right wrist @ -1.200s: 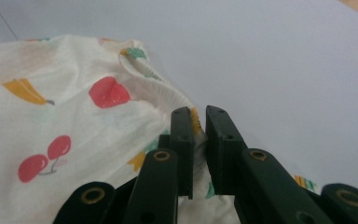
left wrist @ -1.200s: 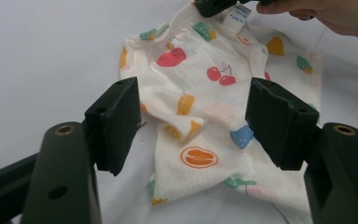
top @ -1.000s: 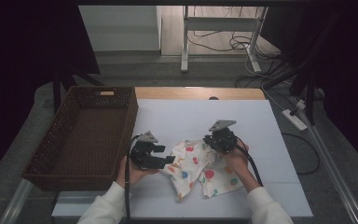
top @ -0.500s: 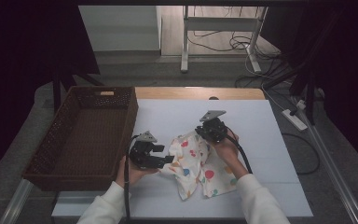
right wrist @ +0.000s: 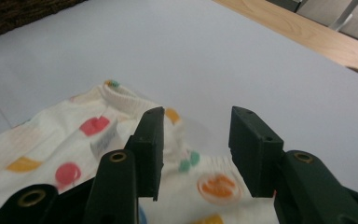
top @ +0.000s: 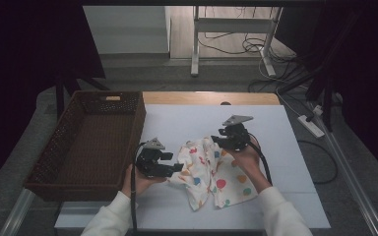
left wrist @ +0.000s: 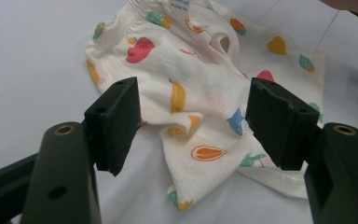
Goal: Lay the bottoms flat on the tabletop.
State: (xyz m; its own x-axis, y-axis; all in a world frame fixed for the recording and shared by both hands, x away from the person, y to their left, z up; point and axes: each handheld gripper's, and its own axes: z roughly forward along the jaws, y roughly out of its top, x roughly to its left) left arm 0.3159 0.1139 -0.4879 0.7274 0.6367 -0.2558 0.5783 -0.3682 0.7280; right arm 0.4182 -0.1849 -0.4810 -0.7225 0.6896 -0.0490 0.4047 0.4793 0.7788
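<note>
Item: child's garment [top: 209, 169], cream cloth printed with coloured fruit and dots, crumpled, lying on the white table cover [top: 187, 120] at about 6 o'clock of the sheet's centre in the high view. Long axis runs roughly from 11 o'clock (ribbed, gathered edge) to 5 o'clock (loose lower edge); the gathered end points away from the person. A white label shows inside the gathered edge in the right gripper view.

Left gripper [top: 176, 168]: at the garment's 9 o'clock edge, held in the person's left hand [top: 138, 179]. Jaws stand wide apart in the left gripper view, a folded corner of cloth lying between them, neither pad seen pressing it.

Right gripper [top: 216, 141]: at the garment's 1 o'clock corner, over the ribbed edge. Jaws parted, cloth beneath the gap; contact cannot be told.

Wicker basket [top: 59, 147]: brown, rectangular, at 9 o'clock of the garment, just beside the left gripper.
</note>
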